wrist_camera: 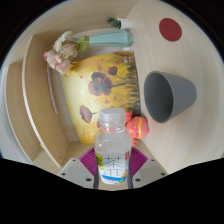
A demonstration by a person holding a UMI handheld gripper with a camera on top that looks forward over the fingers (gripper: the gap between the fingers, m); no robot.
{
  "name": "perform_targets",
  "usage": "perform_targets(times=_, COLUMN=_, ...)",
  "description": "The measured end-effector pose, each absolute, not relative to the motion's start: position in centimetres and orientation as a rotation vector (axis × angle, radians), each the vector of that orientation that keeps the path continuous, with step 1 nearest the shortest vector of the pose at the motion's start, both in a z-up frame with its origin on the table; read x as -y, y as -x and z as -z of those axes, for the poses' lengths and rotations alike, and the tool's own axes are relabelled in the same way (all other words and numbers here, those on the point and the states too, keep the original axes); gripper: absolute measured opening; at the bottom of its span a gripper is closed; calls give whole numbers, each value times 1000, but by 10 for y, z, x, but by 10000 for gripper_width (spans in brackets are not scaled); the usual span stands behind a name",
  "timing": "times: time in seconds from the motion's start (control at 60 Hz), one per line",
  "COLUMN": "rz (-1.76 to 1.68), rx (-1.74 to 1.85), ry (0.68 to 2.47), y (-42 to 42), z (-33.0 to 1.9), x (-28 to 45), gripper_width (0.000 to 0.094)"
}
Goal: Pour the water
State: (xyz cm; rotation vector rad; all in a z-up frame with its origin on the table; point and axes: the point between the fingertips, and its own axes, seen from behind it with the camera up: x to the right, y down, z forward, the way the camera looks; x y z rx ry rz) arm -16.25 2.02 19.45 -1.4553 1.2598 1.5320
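Claw [112,165] clamped on a clear water bottle [112,148], both pink pads [89,160] against its sides; bottle upright, white cap on, base cut off below the fingers. Grey cup [168,94] sits beyond the bottle to the right on the table [150,40], tilted in view. Small red-orange object [138,126] just behind the bottle, partly hidden, can't identify. Floral yellow cloth [100,85] beyond the bottle to the left.

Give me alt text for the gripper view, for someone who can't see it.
The gripper holds a clear plastic water bottle upright between its two fingers, above a yellow floral tablecloth. Ahead stands an empty grey cup, tilted in this view, with a small orange-red object just beside the bottle and flowers further back.
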Motion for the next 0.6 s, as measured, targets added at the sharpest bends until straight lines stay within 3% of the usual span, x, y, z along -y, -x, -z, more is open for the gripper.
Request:
perform_targets(times=0.35, rz=-1826, rx=-1691, ry=1072, y=124, z=-185, x=-29, gripper_width=408)
perform_targets(times=0.467, rz=-1820, rx=-1748, ry=1043, y=122, z=-182, x=-32, gripper_width=409)
perform_targets(times=0.6, rz=-1778, rx=-1655, ry=1127, y=124, z=-187, x=-32, gripper_width=408)
